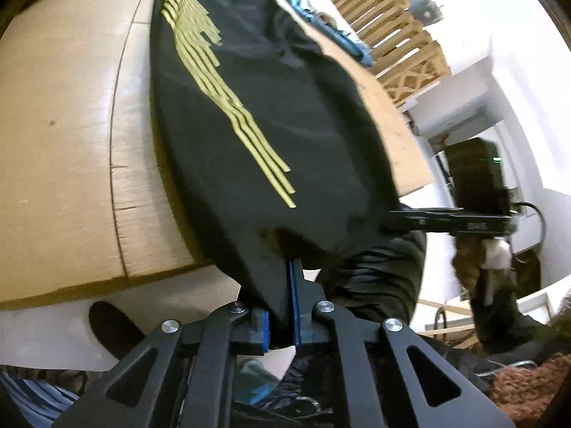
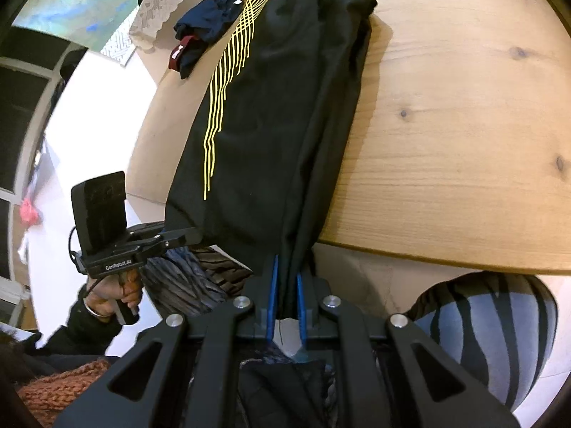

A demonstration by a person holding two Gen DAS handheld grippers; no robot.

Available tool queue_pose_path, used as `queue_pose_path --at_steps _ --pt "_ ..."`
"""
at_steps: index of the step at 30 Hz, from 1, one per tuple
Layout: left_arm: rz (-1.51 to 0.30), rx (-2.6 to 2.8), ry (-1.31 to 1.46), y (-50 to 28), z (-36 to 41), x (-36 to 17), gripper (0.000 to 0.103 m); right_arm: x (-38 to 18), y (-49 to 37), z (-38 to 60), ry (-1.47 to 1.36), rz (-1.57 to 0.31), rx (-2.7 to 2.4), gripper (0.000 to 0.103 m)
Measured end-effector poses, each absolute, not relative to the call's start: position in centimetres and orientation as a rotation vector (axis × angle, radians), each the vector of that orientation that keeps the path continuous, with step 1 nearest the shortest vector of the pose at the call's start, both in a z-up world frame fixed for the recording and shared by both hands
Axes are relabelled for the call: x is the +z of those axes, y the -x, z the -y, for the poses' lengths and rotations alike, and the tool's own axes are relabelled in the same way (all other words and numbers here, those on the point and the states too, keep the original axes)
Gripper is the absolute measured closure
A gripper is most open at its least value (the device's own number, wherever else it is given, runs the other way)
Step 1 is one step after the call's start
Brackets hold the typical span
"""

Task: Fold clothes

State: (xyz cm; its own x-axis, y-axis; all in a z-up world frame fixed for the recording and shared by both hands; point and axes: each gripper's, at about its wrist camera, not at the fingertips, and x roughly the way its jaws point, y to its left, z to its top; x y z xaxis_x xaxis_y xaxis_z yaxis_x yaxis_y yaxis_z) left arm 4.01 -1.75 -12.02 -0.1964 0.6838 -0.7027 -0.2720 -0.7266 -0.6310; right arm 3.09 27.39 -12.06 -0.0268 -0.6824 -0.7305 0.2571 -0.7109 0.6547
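— How do the grippers stand?
— The left gripper and the right gripper both point steeply down, jaws clamped on cloth.
— And the hand?
— Wrapped round the left handle.

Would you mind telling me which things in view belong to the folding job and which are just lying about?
Part of the job:
- black garment with yellow stripes, its near edge hanging off the wooden table
- left gripper, shut on that edge
- right gripper, shut on it too

Lying about:
- bundled dark blue clothing
- blue cloth
- cardboard sheet
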Motion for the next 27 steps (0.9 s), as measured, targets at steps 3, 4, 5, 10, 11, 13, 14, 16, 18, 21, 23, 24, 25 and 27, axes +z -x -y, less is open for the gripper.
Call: queue_pose_path --at_steps 3,4,5,10,11,13,14,16,18,21,23,24,25,27 --pt "0.570 1.942 1.387 -4.1 2.5 -10.7 0.096 -11.8 -2.9 -28.2 -1.579 0.526 -1.783 0.094" --pt "0.606 1.936 1.360 -4.0 3.0 -10.1 0.096 -11.5 -2.8 -28.5 -1.569 0.548 -1.780 0.094" --pt "0.624 1.933 1.330 -3.9 3.3 -9.4 0.096 -11.1 -2.7 -28.8 -1.552 0.570 -1.781 0.093" --pt "0.651 1.970 1.171 -2.6 4.7 -5.1 0.096 -8.0 -1.6 -29.9 -1.424 0.686 -1.789 0.094" --pt "0.656 1.977 1.146 -2.2 4.9 -4.5 0.096 -7.2 -1.2 -29.9 -1.397 0.687 -1.806 0.094" --pt "0.624 2.019 1.096 -0.5 5.2 -2.5 0.096 -5.2 0.2 -29.6 -1.345 0.681 -1.852 0.094" --pt "0.606 2.031 1.076 0.5 5.3 -1.5 0.096 -4.2 1.1 -29.4 -1.321 0.667 -1.877 0.094" --pt "0.560 2.075 1.043 3.1 5.6 0.4 0.096 -1.8 3.2 -28.7 -1.260 0.624 -1.945 0.094" --pt "0.513 2.113 1.022 6.2 5.9 2.0 0.096 0.6 5.8 -27.5 -1.206 0.571 -2.003 0.094" --pt "0.475 2.147 1.008 11.6 6.2 3.5 0.096 2.6 10.9 -25.6 -1.166 0.537 -2.066 0.094" --pt "0.443 2.172 1.011 15.2 6.4 4.1 0.096 3.3 14.7 -24.3 -1.159 0.523 -2.096 0.094" --pt "0.438 2.187 1.019 17.1 6.5 4.0 0.096 3.3 16.6 -23.6 -1.166 0.515 -2.106 0.094" --pt "0.434 2.185 1.026 18.7 6.7 3.8 0.096 3.2 18.5 -23.0 -1.173 0.506 -2.115 0.094" --pt "0.418 2.189 1.054 21.9 6.7 2.7 0.096 2.5 22.2 -21.9 -1.204 0.501 -2.121 0.094"
